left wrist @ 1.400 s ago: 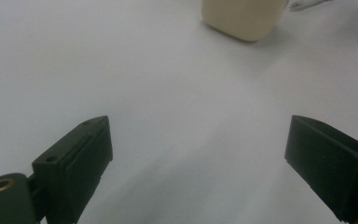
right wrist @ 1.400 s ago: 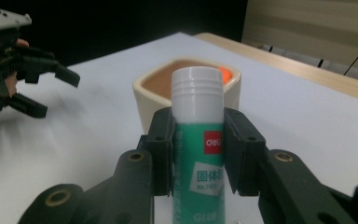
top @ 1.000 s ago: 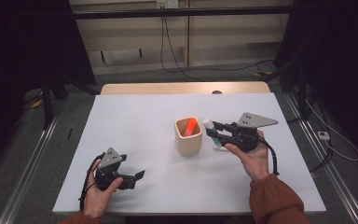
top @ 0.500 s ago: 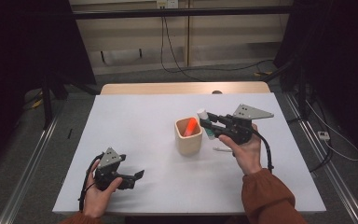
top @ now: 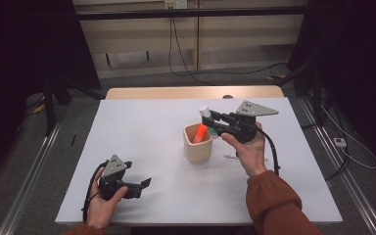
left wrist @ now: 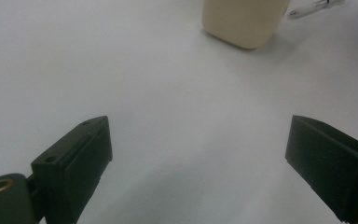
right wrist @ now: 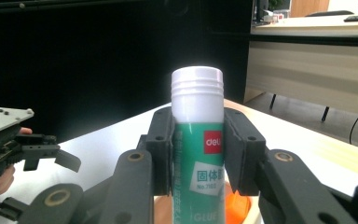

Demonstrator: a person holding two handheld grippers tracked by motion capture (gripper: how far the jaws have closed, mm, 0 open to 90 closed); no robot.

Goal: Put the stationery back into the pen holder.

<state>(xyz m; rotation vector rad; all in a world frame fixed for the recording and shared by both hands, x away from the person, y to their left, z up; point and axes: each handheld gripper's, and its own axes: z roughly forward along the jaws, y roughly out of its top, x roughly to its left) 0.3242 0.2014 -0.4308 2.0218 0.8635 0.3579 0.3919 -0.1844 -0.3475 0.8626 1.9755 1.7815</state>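
Observation:
A glue stick (right wrist: 197, 98) with a white cap and a green label stands upright between the jaws of my right gripper (right wrist: 198, 144), which is shut on it. From above, the glue stick's cap (top: 205, 111) hangs just behind the rim of a beige cup (top: 197, 145), with the right gripper (top: 214, 117) coming in from the right. An orange item (top: 200, 132) leans inside the cup. My left gripper (top: 144, 183) rests low at the table's front left, open with nothing between its fingers. In the left gripper view the left gripper (left wrist: 200, 154) faces the cup (left wrist: 244, 21) across bare table.
A thin white pen-like thing (top: 231, 156) lies on the white table (top: 142, 127) just right of the cup, under my right hand. It also shows beside the cup as a pale pen-like thing (left wrist: 312, 7). A wooden strip (top: 191, 92) borders the far edge.
My right gripper has carried the glue stick left and slightly up, from beside the cup to just behind its rim. The left gripper has stayed put.

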